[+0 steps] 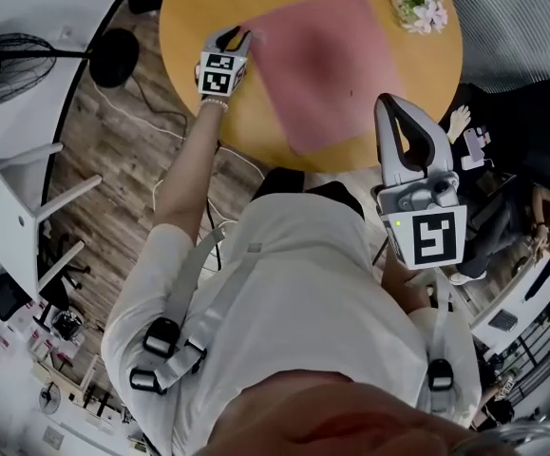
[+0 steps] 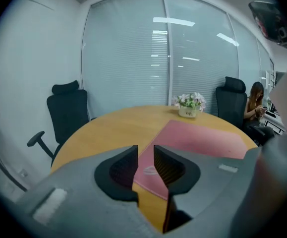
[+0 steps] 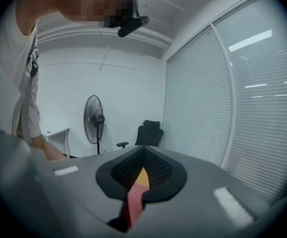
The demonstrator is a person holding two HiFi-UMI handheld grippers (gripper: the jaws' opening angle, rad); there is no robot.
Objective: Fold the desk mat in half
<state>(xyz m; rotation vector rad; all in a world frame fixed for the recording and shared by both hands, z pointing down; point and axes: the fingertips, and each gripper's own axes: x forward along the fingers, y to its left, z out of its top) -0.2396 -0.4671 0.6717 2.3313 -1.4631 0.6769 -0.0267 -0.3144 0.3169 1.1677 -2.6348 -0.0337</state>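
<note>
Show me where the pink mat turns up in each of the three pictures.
Head view: the pink mat lies at top centre on the round wooden table.
Left gripper view: lower middle to right, its near corner showing just beyond the left hand-held gripper.
Right gripper view: only a thin sliver of it, low in the middle, in the slit between the jaws.
Shared landmark: the table's yellow wood, beside the mat in every view.

The left arm [image 1: 187, 183] stretches forward, the left gripper [image 1: 239, 38] tilted down with jaws apart and empty, while the right gripper [image 1: 393, 107] sits near the torso [image 1: 284, 283], jaws closed.
</note>
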